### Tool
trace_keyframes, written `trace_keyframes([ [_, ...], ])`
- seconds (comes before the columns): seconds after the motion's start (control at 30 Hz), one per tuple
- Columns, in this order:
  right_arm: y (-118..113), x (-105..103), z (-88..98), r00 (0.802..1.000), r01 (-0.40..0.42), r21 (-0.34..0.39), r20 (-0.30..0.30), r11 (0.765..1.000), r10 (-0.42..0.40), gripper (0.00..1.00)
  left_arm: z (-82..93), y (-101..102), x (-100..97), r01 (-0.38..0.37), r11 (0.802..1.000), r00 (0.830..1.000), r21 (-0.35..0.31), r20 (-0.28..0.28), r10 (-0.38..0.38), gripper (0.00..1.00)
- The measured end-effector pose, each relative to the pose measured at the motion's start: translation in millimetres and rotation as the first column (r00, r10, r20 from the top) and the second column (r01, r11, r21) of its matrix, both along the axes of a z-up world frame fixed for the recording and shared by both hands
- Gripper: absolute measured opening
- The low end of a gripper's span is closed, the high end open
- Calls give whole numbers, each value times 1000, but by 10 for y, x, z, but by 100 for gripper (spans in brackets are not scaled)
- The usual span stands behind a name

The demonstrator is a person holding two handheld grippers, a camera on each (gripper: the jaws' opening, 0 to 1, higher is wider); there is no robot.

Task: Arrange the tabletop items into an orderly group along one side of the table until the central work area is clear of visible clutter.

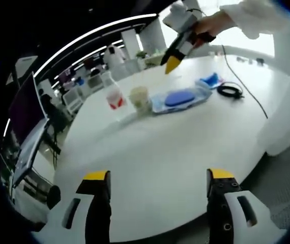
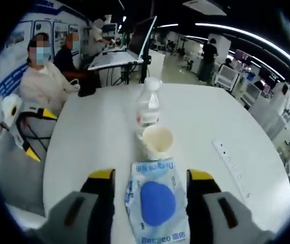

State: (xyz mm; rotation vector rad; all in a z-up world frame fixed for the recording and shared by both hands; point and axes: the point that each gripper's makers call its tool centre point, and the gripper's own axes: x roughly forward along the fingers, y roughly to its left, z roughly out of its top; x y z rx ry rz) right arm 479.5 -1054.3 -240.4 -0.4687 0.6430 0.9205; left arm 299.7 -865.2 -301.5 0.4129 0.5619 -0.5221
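the left gripper [image 1: 157,178] is hovering over a bare part of the white table [image 1: 185,152], its jaws standing wide apart with nothing between them. the right gripper [image 2: 150,178] is reaching toward the packet [image 2: 156,201], and its jaws are also standing wide, one on each side of the packet; i cannot tell if they are touching it yet. in the left gripper view the right gripper [image 1: 171,64] is showing from afar, held in a hand [image 1: 213,23] above the far side of the table. the packet is lying flat near that side, with a blue round thing inside clear wrapping. just beyond it the cup [image 2: 157,141] is standing upright, and the bottle [image 2: 148,109] is standing right behind the cup. a white power strip [image 2: 232,166] is lying apart on the right, and in the left gripper view a black cable [image 1: 230,90] is lying near a small blue thing [image 1: 209,80]. i think the packet is light, soft and a bit slippery, so taking it by one edge and sliding it is looking safest. the cup seems like light paper and easy to crush or tip; a gentle hold at the rim or the middle of the wall should do. the bottle is stiffer, and holding the body below the cap seems best.
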Motion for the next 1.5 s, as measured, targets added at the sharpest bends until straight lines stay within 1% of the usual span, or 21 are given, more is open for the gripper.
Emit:
trace_keyframes([
  [0.1, -62, -85, 38, 1000, 21, 4, 4, 1000, -21, 55, 3, -7, -3, 1, 1000, 1000, 0, 1, -1, 73],
  [0.27, -266, -156, 52, 998, 66, 20, 0, 998, -66, 54, 8, -26, -19, 6, 1000, 1000, 3, 1, -6, 73],
  [0.4, -420, -280, 52, 995, 103, 28, -11, 994, -103, 54, 5, -24, -22, 4, 1000, 1000, 3, 0, -4, 73],
  [0.57, -603, -344, 48, 988, 152, 48, -23, 987, -151, 54, -1, -22, -25, 2, 1000, 1000, 1, -3, -2, 73],
  [0.63, -707, -332, 25, 986, 166, 52, -25, 985, -165, 54, -2, -24, -24, 2, 1000, 1000, 1, -4, -2, 73],
  [0.73, -824, -394, -2, 983, 186, 36, -16, 982, -185, 54, -5, -32, -28, 5, 1000, 1000, 2, -6, -5, 73],
  [0.83, -934, -436, -29, 975, 220, 57, -35, 974, -219, 53, -6, -38, -30, 8, 1000, 1000, 5, -6, -8, 73],
  [0.97, -1121, -449, -56, 965, 263, 74, -42, 962, -260, 53, -7, -38, -28, 8, 1000, 1000, 5, -7, -8, 72],
  [1.1, -1284, -451, -66, 953, 303, 79, -36, 950, -301, 53, -7, -46, -32, 13, 1000, 1000, 6, -8, -13, 72],
  [1.2, -1418, -479, -78, 936, 352, 107, -50, 930, -349, 53, 0, -49, -32, 13, 1000, 1000, 5, -6, -13, 72],
  [1.23, -1451, -487, -82, 933, 360, 110, -51, 927, -356, 53, 4, -50, -33, 13, 1000, 1000, 6, -5, -13, 72],
  [1.5, -1652, -702, -162, 911, 411, 108, -67, 905, -406, 53, 0, -56, -39, 19, 1000, 1000, 3, -7, -19, 72],
])
